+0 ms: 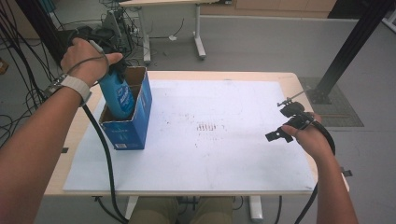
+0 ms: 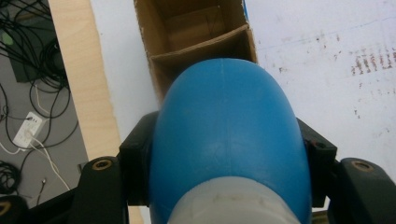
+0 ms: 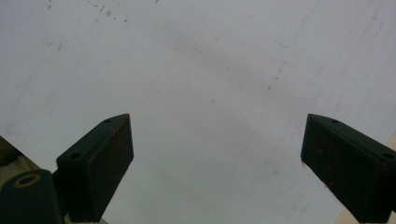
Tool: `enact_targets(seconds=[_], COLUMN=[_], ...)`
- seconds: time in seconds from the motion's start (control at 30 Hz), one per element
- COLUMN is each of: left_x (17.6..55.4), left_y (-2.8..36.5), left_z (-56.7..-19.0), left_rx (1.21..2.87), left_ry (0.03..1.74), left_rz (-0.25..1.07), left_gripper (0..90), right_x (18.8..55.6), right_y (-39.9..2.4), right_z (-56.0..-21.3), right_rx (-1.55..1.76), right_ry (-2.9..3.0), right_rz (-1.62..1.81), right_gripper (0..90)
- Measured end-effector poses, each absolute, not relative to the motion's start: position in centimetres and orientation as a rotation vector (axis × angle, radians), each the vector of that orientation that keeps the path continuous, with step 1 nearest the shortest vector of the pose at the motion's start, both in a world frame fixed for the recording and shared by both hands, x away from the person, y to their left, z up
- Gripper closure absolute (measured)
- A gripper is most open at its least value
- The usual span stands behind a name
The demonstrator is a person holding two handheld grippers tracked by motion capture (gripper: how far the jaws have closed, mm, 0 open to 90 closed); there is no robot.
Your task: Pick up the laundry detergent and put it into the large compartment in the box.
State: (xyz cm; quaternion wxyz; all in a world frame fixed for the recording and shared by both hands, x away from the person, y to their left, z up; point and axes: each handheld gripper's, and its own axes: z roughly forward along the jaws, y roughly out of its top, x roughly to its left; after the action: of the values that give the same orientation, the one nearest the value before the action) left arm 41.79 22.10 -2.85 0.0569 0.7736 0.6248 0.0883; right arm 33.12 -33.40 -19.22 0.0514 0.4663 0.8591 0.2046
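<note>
Nearest in the left gripper view, the left gripper (image 2: 224,196) had its jaws pinching the blue bottle (image 2: 226,140) by its sides, base pointing down at the cardboard box (image 2: 205,39). In the high view the bottle (image 1: 116,93) stood partly inside the box's (image 1: 133,126) near compartment, tilted slightly. The step in hand looked like lowering it in; the next move would call for straightening it, sinking it fully, then releasing. Farther right, the right gripper (image 1: 286,130) hovered over the white table (image 1: 224,154), jaws spread and empty.
</note>
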Motion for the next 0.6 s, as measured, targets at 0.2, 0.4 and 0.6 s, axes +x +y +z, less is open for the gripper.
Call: enact_targets(seconds=[0.2,0.4,0.6], left_x=[42.1,42.4,42.7], left_y=[22.1,22.0,22.0], left_z=[-4.0,-5.1,-6.3], left_rx=[2.355,2.367,2.376], left_ry=[1.897,1.897,1.892], left_rz=[0.275,0.266,0.262], left_gripper=[38.0,38.0,38.0], right_x=[33.3,33.4,33.5], right_y=[-33.4,-33.3,-33.2], right_z=[-19.5,-19.6,-19.7], right_rx=[1.422,1.427,1.431], right_ry=[2.619,2.622,2.624], right_rz=[0.622,0.614,0.611], right_gripper=[9.3,9.3,9.3])
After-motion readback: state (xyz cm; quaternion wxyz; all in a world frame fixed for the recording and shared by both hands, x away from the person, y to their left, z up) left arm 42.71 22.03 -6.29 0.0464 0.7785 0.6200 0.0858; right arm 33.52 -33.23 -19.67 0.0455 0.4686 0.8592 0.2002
